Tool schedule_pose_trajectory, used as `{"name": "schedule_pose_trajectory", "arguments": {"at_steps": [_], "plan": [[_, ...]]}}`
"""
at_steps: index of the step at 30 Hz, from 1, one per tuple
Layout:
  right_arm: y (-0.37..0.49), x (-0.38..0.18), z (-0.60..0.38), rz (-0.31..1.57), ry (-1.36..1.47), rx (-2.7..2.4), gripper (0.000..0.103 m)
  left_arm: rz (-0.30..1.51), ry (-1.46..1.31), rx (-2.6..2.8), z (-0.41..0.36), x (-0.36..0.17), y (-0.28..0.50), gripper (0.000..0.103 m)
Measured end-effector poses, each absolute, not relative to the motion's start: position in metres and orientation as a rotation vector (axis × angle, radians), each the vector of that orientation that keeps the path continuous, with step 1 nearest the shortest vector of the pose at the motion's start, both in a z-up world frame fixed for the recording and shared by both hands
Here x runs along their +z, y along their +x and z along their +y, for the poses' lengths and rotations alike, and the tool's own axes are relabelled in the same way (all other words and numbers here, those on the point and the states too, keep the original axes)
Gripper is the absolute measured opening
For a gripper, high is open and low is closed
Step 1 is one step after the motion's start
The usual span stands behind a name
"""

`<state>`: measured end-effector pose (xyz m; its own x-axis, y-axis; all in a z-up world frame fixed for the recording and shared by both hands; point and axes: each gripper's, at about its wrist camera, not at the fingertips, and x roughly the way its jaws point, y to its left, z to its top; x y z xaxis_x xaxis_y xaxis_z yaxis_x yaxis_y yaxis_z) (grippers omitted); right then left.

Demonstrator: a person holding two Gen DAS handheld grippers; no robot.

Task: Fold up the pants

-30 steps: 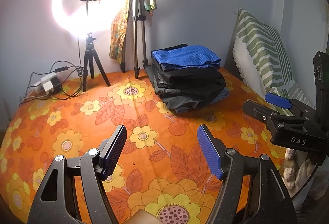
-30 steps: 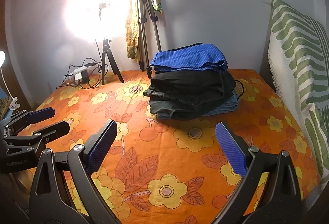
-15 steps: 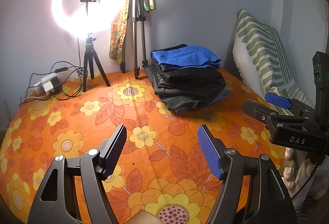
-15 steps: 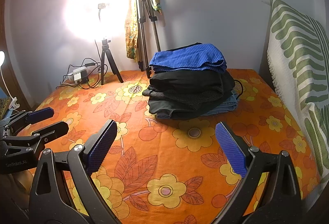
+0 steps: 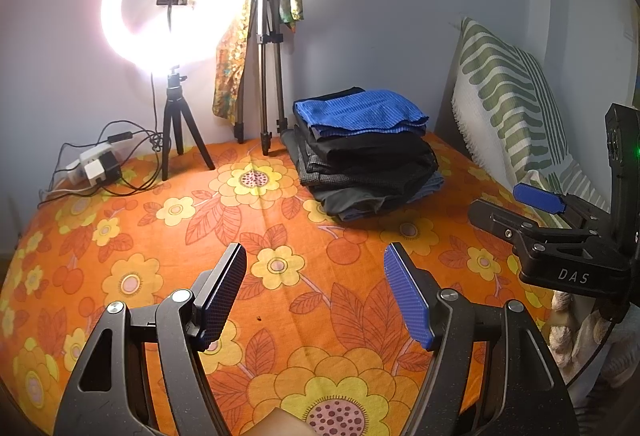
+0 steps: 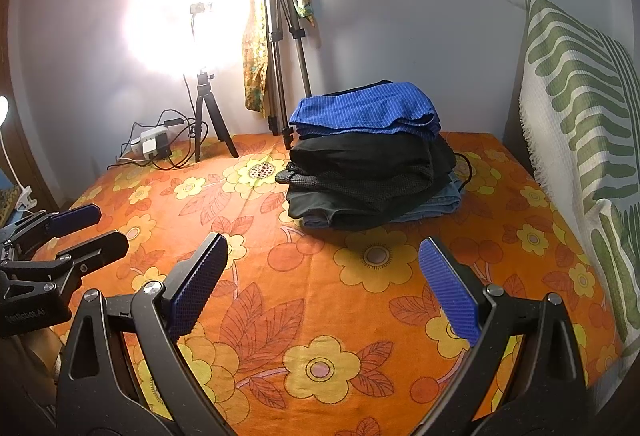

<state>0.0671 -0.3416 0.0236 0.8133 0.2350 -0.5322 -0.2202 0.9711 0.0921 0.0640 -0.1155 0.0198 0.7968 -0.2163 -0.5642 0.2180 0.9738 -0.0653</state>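
Observation:
A stack of folded pants (image 5: 368, 160) sits at the back of the orange flowered bedspread (image 5: 280, 228), with a blue pair (image 5: 360, 112) on top and black and grey ones below. The stack also shows in the right wrist view (image 6: 372, 172). My left gripper (image 5: 316, 288) is open and empty, held low over the cloth well in front of the stack. My right gripper (image 6: 324, 284) is open and empty too, a little in front of the stack. Each gripper appears in the other's view: the right one at the right edge (image 5: 532, 212), the left one at the left edge (image 6: 76, 228).
A lit ring light on a small tripod (image 5: 176, 132) and a taller tripod (image 5: 264, 48) draped with a patterned cloth stand against the back wall. A power strip with cables (image 5: 96, 164) lies at the back left. A green-striped pillow (image 5: 516, 108) leans at the right.

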Motion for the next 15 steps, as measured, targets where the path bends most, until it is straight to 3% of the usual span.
{"name": "schedule_pose_trajectory", "arguments": {"at_steps": [15], "plan": [[0.0659, 0.0196, -0.3420, 0.574, 0.021, 0.238, 0.098, 0.598, 0.001, -0.226, -0.1132, 0.0190, 0.0613, 0.071]]}}
